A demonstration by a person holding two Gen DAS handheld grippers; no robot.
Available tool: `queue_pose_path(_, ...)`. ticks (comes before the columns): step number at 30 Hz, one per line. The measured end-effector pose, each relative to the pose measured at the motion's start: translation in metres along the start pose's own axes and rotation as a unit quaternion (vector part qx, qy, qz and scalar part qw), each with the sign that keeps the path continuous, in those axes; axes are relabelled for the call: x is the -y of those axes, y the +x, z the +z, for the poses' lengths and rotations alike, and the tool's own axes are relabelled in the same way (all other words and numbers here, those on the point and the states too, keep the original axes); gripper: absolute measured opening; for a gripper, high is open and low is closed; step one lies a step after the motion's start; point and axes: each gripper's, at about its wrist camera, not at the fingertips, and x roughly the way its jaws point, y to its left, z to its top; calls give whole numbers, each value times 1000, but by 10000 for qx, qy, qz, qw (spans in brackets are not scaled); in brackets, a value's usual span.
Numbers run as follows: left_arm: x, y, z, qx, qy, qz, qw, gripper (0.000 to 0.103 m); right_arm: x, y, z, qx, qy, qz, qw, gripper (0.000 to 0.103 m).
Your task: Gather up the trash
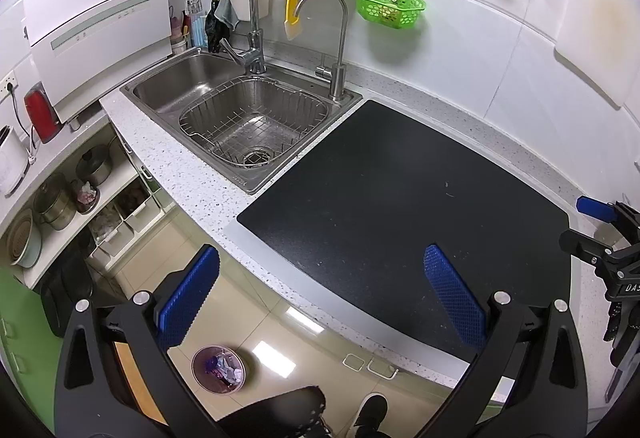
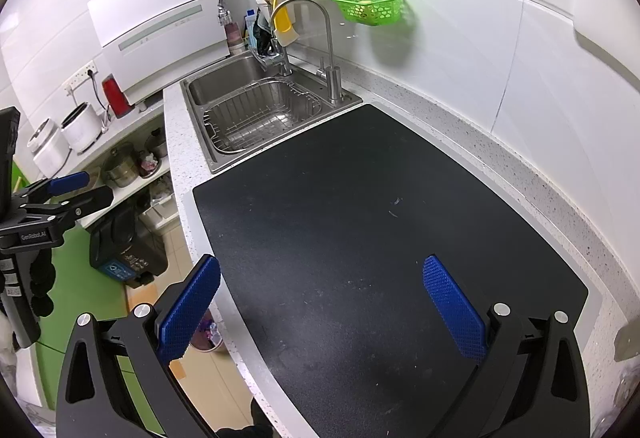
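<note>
My left gripper (image 1: 322, 262) hangs open over the front edge of the counter, with nothing between its blue pads (image 1: 192, 298). Below it on the tiled floor stands a small round bin (image 1: 218, 368) with crumpled wrappers inside. My right gripper (image 2: 322, 266) is also open and empty, above the black mat (image 2: 360, 238). A few tiny scraps (image 2: 394, 206) lie on the mat, and they show in the left wrist view as scraps (image 1: 448, 194) too. The same bin (image 2: 208, 338) peeks out behind the right gripper's left finger.
A steel sink (image 1: 240, 118) with a wire basket and two taps sits left of the mat. A white appliance (image 1: 96, 30) stands behind it, and a green basket (image 1: 388, 4) hangs on the wall. On the floor stands a dark bin (image 2: 124, 246). A person's shoe (image 1: 372, 410) is near the cabinet.
</note>
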Motion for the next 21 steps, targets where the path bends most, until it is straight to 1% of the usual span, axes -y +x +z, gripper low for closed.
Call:
queue_pose_path(16,12,0,-2,-6,32,-5,10000,100,8,-7,-8,24,114,-37,9999,97)
queue_pose_path(19,16,2,-2,-67,41,-95,9999,100,10,-10,-10,22,137,-56,9999,97)
queue_pose_path(21,19,3,-2,-66,55,-84,9999,100,12,-12,-12,25,164,-72,9998,97)
